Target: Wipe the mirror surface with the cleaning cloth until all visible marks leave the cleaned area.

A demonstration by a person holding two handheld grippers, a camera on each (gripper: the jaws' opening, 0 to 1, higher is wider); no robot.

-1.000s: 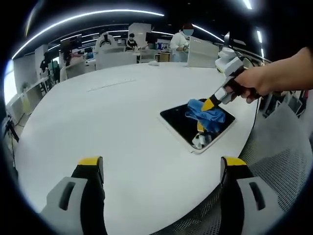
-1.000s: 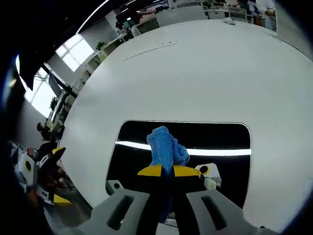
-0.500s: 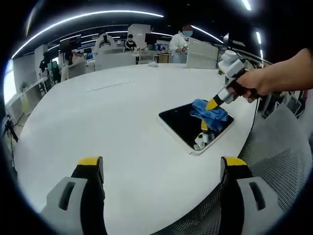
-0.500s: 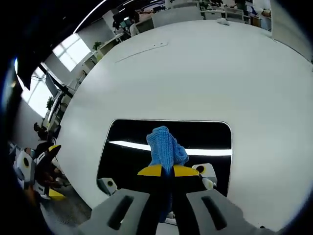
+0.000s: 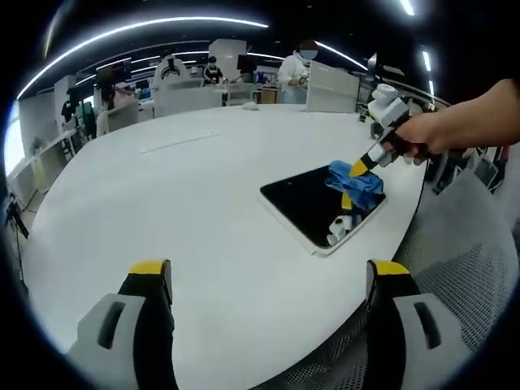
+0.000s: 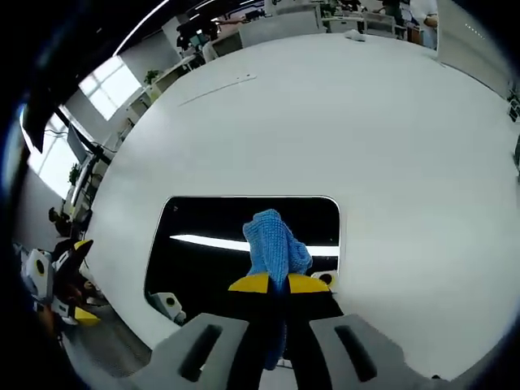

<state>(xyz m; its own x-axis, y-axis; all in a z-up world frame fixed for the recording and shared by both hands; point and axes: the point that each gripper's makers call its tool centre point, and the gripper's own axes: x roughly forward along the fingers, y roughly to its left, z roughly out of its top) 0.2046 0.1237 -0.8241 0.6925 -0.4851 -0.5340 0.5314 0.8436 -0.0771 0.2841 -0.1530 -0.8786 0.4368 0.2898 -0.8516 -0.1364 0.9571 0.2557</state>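
A dark rectangular mirror (image 5: 313,203) with a white frame lies flat near the right edge of a big white table (image 5: 162,195). A crumpled blue cloth (image 5: 357,183) rests on its right part, and my right gripper (image 5: 357,169), held by a hand, is shut on it. In the right gripper view the cloth (image 6: 275,244) sticks out of the shut yellow-tipped right gripper (image 6: 272,283) over the mirror (image 6: 211,252), which reflects a bright ceiling light. My left gripper (image 5: 268,272) hangs open over the table's near side, holding nothing.
A mesh chair (image 5: 463,268) stands at the right, beside the table's edge. Desks, screens and several people (image 5: 292,65) fill the far background. A small white object (image 5: 252,105) lies on the far side of the table.
The right gripper has drawn the cloth toward the mirror's right end. In the right gripper view the mirror has slid left. The left gripper has stayed still.
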